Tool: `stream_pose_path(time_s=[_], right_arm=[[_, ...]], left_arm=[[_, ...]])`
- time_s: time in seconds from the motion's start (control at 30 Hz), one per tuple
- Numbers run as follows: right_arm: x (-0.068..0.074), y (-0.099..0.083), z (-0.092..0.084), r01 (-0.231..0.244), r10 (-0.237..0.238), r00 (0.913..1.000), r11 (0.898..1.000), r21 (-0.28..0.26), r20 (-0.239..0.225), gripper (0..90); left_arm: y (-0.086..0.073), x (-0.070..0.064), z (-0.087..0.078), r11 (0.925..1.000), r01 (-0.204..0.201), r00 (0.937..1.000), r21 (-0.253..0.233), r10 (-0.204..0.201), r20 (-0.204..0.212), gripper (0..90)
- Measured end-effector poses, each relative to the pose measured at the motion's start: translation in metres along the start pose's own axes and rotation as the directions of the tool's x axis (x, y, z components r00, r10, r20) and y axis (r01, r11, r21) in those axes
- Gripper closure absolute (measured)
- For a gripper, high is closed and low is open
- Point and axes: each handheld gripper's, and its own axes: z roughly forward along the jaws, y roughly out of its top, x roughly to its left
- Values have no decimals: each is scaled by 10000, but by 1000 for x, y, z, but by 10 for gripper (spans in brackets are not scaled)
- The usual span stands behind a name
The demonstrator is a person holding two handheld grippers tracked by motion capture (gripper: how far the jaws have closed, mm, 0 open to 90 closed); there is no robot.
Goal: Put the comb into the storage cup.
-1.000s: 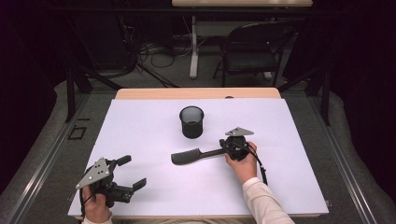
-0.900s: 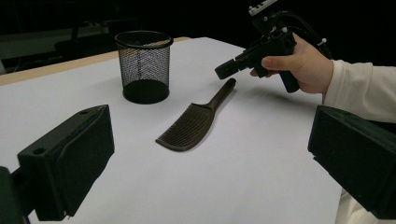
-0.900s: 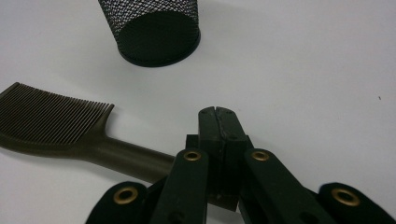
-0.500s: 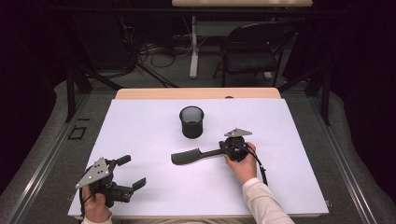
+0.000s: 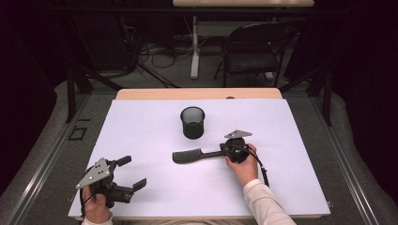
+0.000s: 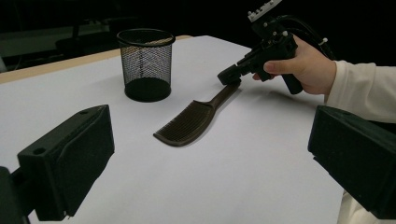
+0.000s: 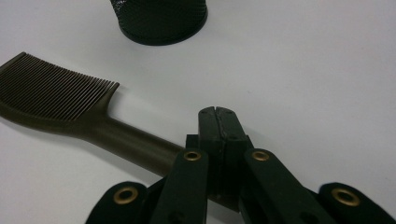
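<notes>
You get even overhead light on the white table [image 5: 155, 136], bright mid-frame, while the room along the top and sides of the high view sinks into black. The comb [image 6: 194, 121] throws a soft shadow. Your left gripper view blurs the near jaws at the bottom corners

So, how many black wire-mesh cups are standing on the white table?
1. The black wire-mesh cup stands upright near the middle of the white table, just beyond the dark plastic comb. Nothing seems hidden.

I count one dark brown plastic comb [image 5: 187, 155] and one black wire-mesh cup [image 5: 193, 122]. I'm working two handheld black grippers.
</notes>
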Motion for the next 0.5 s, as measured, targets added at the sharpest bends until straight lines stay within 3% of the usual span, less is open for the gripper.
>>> stream_pose_path(time_s=[0.5], right_arm=[[5, -3, -6, 173, -168, 9997, 9995, 266, -194, 900]], left_arm=[[0, 1, 0, 10000, 51, 10000, -28, -51, 35, 5]])
